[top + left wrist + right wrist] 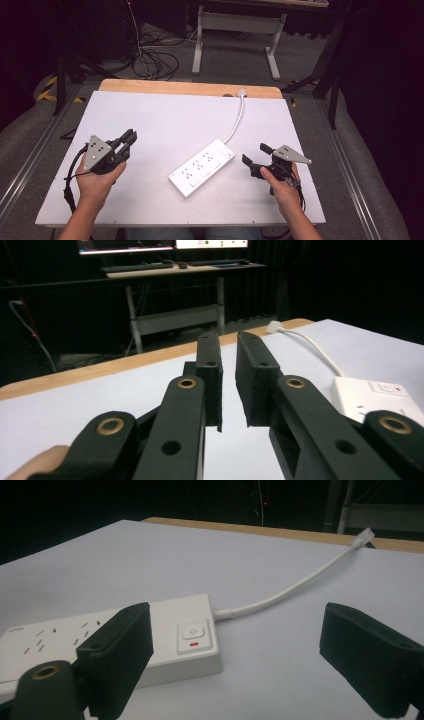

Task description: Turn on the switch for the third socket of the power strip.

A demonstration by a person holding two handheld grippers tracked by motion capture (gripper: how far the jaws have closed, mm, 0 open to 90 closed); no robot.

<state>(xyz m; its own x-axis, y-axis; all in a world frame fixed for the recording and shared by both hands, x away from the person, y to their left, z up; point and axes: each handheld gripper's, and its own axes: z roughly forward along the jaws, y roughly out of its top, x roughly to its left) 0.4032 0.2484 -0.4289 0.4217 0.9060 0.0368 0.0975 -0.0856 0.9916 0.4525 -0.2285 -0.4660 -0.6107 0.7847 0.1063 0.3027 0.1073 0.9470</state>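
Hands: both mine come in at the near edge of the table (165, 107), each holding a gripper, w/ the power strip between them.
Left gripper (129, 138): near-left part of the table, jaws pointing fwd and a bit right. Jaws nearly closed, only a thin slit between the pads, nothing in them.
Right gripper (256, 155): near-right part of the table, jaws pointing left toward the strip. Jaws spread wide, nothing held.
Power strip (202, 167): white, flat on the table, roughly centre and a bit right of middle. Not touching either gripper.
Long axis: diagonal, near-left end to far-right end, the cable leaving from the far-right end.
Key relation: strip's far-right end sits just beside my right jaws, to their left; my left jaws are well apart from it. So right hand is nearer, my guess for any reach. In the right gripper view the strip's switch end lies just ahead of the left jaw.
Switch (194, 636): square rocker on the cable end, power symbol on it, small red mark below.
Writing: faint logo at the strip's other end, too small to read. No brand legible.
Cable (238, 120): white, curves from the strip to the far edge.
Plug (242, 92): white, at the far wooden edge.
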